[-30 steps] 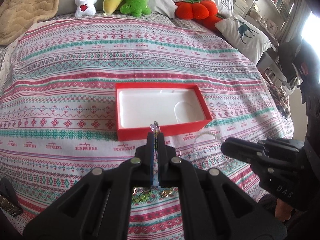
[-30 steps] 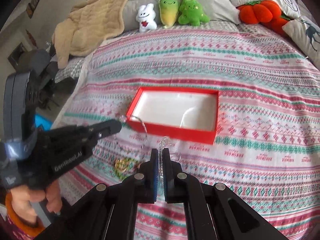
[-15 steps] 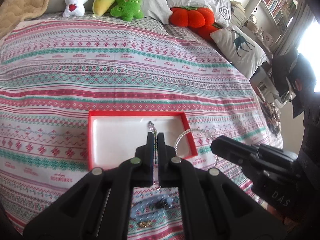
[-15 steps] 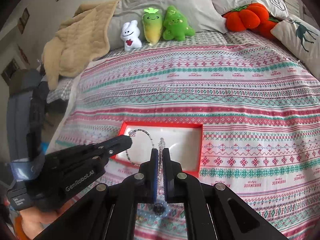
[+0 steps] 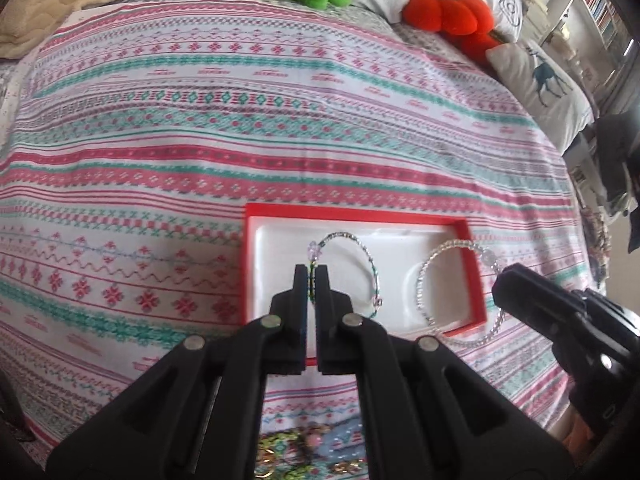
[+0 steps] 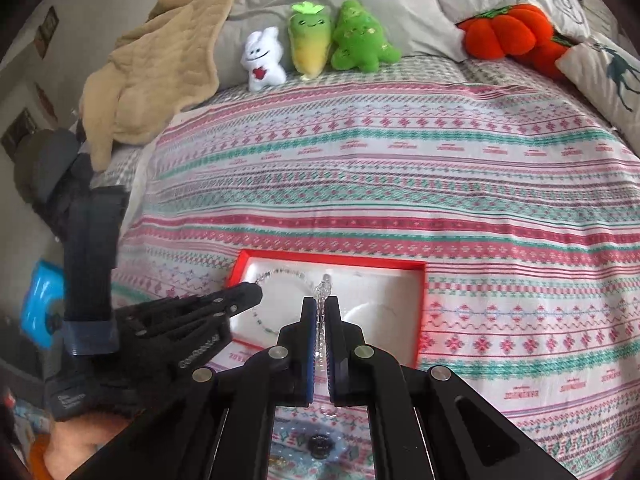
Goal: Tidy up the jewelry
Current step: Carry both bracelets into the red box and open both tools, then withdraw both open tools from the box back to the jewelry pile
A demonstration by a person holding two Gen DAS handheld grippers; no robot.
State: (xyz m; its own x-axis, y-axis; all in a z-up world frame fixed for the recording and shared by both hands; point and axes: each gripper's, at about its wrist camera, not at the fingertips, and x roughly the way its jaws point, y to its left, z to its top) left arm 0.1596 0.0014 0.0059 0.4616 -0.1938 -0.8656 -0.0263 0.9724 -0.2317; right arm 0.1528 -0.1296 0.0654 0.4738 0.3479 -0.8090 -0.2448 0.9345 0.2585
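Note:
A red box (image 5: 360, 212) with a white insert lies on the striped bedspread. Over its middle, my left gripper (image 5: 312, 270) is shut on a green beaded bracelet (image 5: 371, 268) with a purple star bead; the loop hangs over the insert. My right gripper (image 5: 500, 278) is shut on a clear beaded bracelet (image 5: 456, 243) that hangs across the box's right rim. In the right wrist view the right gripper (image 6: 321, 304) pinches the clear beads (image 6: 322, 290) above the box (image 6: 332, 258). The left gripper (image 6: 254, 292) stands at its left with the green bracelet (image 6: 262, 322).
More jewelry lies in a pile on a pale blue patch (image 5: 304, 444) just below the grippers, nearer than the box. Plush toys (image 6: 312, 44), an orange pumpkin cushion (image 6: 508, 32), pillows and a tan blanket (image 6: 152, 72) line the far end of the bed. The bed's edge drops off at left.
Both grippers have moved forward from the jewelry pile to above the red box, each carrying its bracelet. The left one has also sunk lower. Both stayed shut.

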